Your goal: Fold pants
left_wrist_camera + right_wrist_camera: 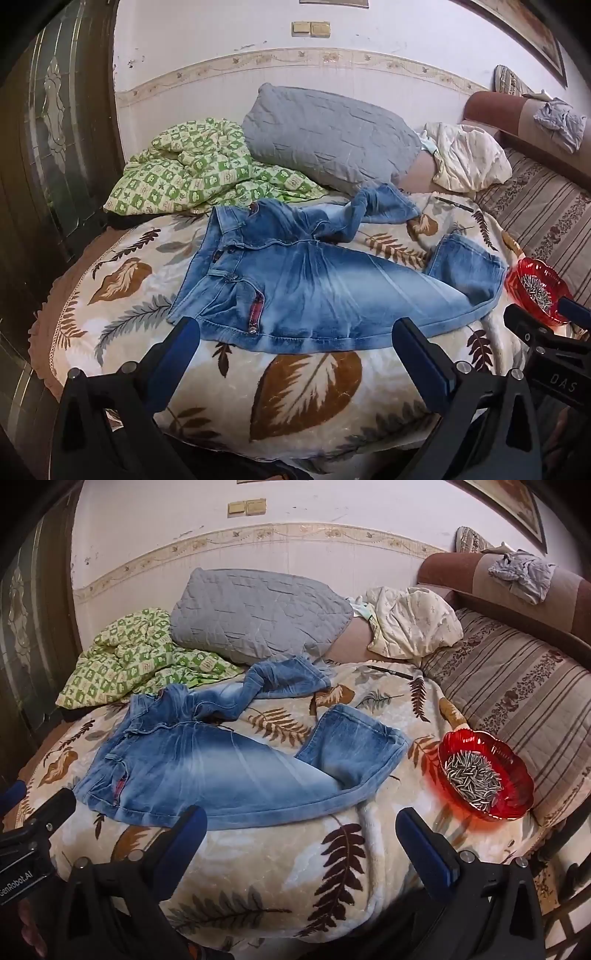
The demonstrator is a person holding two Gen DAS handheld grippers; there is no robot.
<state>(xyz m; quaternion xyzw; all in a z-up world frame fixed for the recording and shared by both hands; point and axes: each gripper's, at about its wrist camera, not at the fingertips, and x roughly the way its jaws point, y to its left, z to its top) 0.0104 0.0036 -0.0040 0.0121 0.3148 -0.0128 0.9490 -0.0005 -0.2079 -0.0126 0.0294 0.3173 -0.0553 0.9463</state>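
Note:
Light blue jeans (314, 284) lie unfolded on a leaf-patterned blanket (303, 380), waistband to the left, one leg bent back on itself at the right, the other leg twisted toward the pillow. They also show in the right wrist view (221, 771). My left gripper (295, 328) is open and empty, just short of the jeans' near edge. My right gripper (301, 816) is open and empty, near the same edge, further right. The right gripper also shows in the left wrist view (546, 314), and the left gripper at the left edge of the right wrist view (37, 801).
A red bowl of seeds (484, 771) sits on the blanket right of the jeans. A grey pillow (328, 136), a green checked quilt (192, 170) and a cream cloth (469, 155) lie behind. A pen (391, 672) lies near the far leg. A striped cushion (517, 694) is at right.

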